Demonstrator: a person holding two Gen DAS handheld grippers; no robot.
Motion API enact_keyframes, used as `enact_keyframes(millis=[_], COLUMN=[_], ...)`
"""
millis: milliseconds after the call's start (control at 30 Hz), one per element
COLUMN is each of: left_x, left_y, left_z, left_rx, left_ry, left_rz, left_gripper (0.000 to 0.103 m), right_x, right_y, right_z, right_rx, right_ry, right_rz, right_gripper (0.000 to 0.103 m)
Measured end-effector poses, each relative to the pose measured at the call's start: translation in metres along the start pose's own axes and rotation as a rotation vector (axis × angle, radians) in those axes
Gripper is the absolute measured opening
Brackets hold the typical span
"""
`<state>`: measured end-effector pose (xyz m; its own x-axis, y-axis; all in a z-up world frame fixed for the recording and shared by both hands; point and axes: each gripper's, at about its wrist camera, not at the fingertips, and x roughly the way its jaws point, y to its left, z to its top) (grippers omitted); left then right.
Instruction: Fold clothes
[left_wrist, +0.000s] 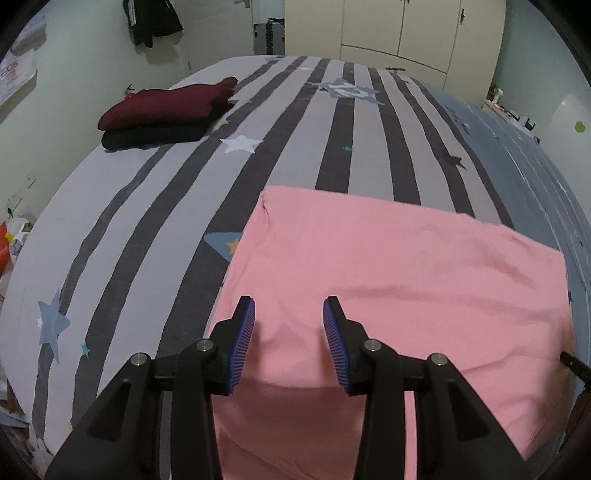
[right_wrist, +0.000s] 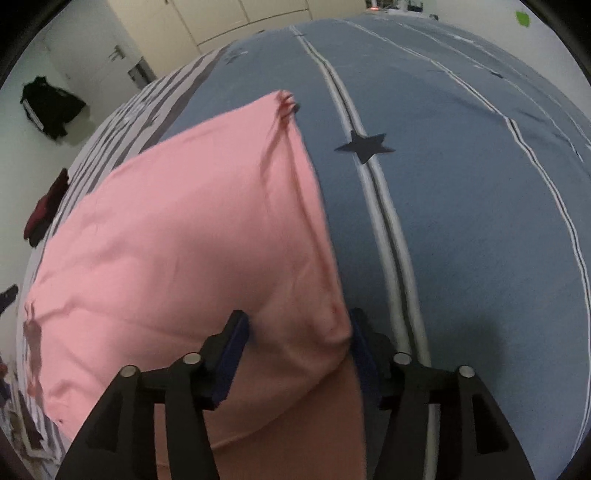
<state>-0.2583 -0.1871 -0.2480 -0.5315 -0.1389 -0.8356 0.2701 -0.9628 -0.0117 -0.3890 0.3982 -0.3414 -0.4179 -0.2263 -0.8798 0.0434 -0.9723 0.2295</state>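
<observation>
A pink garment (left_wrist: 388, 266) lies flat on the bed, folded into a broad rectangle that hangs over the near edge. My left gripper (left_wrist: 289, 306) is open just above the garment's near left part, and its blue pads (left_wrist: 243, 343) hold nothing. In the right wrist view the pink garment (right_wrist: 184, 229) runs away from me with its right edge doubled over. My right gripper (right_wrist: 298, 321) is open at that near right edge, with a bulge of pink cloth lying between its spread fingers.
The bed (left_wrist: 295, 129) has grey stripes and stars on the left and a blue cover (right_wrist: 461, 184) on the right. A folded dark red and black stack (left_wrist: 166, 110) sits far left. A cream wardrobe (left_wrist: 406, 29) and a hanging black jacket (left_wrist: 153, 18) stand behind.
</observation>
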Motion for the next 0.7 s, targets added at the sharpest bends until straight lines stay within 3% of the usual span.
enact_keyframes(millis=[167,233,267,300,333,400,467,600,700], left_x=[0.003,0.002,0.002,0.001,-0.001,-0.007,-0.015,-0.034,-0.048], left_y=[0.026,0.042,0.050,0.058,0.068,0.090,0.114,0.160,0.195], left_z=[-0.005,-0.007,-0.008,-0.009,-0.010,-0.008,-0.005,0.004,0.011], left_rx=[-0.019,-0.033,-0.037,-0.039,-0.041,-0.046,-0.050,-0.053,-0.055], left_ry=[-0.009,-0.014,-0.016,-0.018,-0.023,-0.033,-0.044,-0.073,-0.095], left_rz=[-0.024,-0.042,-0.050,-0.059,-0.069,-0.090,-0.105,-0.102,-0.100], left_gripper=[0.036,0.036,0.036,0.036,0.036,0.036,0.035,0.035,0.036], right_x=[0.002,0.002,0.001,0.000,-0.002,-0.011,-0.030,-0.083,-0.098], right_y=[-0.009,-0.003,0.001,0.004,0.009,0.029,0.062,0.176,0.286], right_z=[0.001,0.000,0.000,-0.001,0.000,0.001,0.001,0.002,-0.006], right_rx=[0.117,0.105,0.095,0.091,0.092,0.071,0.039,-0.079,-0.160], right_ry=[-0.031,-0.026,-0.022,-0.017,-0.010,-0.018,-0.063,-0.186,-0.210], right_rz=[0.041,0.000,-0.025,-0.045,-0.052,-0.075,-0.112,-0.109,-0.009], right_gripper=[0.059,0.056,0.050,0.035,0.011,0.010,0.010,0.010,0.010])
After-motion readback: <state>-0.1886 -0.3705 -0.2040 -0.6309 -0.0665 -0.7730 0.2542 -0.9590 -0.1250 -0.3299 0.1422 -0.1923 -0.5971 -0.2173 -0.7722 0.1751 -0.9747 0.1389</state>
